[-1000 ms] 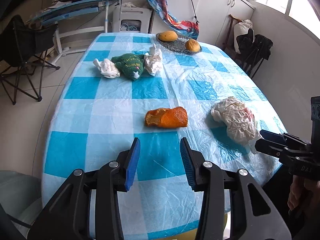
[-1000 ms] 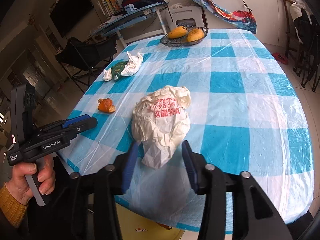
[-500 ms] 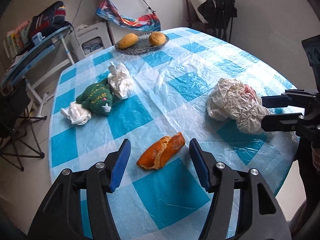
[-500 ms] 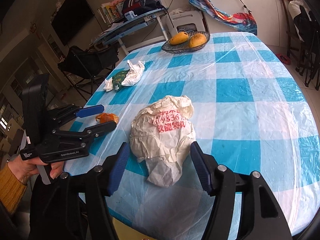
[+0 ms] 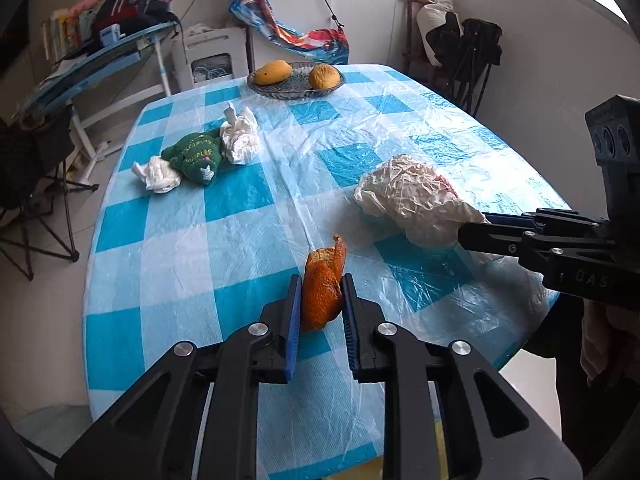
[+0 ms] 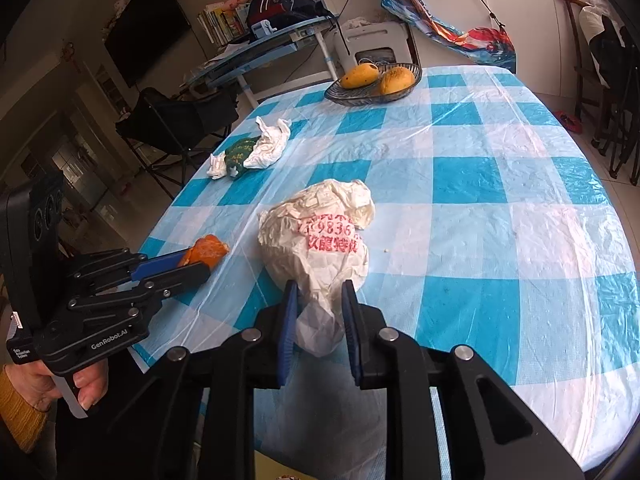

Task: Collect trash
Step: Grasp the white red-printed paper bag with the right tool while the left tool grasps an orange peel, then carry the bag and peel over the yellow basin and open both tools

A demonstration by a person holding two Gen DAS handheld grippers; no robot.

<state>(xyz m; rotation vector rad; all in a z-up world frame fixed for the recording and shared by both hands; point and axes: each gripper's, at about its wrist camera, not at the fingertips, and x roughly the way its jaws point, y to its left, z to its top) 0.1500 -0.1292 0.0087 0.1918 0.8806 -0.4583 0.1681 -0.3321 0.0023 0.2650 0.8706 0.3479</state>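
Observation:
An orange peel (image 5: 325, 268) lies near the front of the checked table (image 5: 236, 192). My left gripper (image 5: 321, 282) has its blue pads against both sides of the peel, and its jaws are closing on it. A crumpled white paper bag with red print (image 6: 320, 236) sits to the right of the peel. Its lower end is pinched between the closing pads of my right gripper (image 6: 319, 287). Two crumpled white tissues (image 5: 240, 138) (image 5: 157, 170) flank a green plush item (image 5: 196, 154) further back on the left.
A glass bowl (image 5: 294, 93) with two yellow fruits stands at the far end. A folding chair (image 5: 24, 184) stands left of the table, and dark chairs (image 5: 472, 56) stand at the back right. A hand (image 6: 86, 390) holds the left gripper's handle.
Both grippers' jaws have narrowed from wide apart onto their objects. The left gripper moved forward over the peel, which now stands between its pads. The right gripper stayed at the bag.

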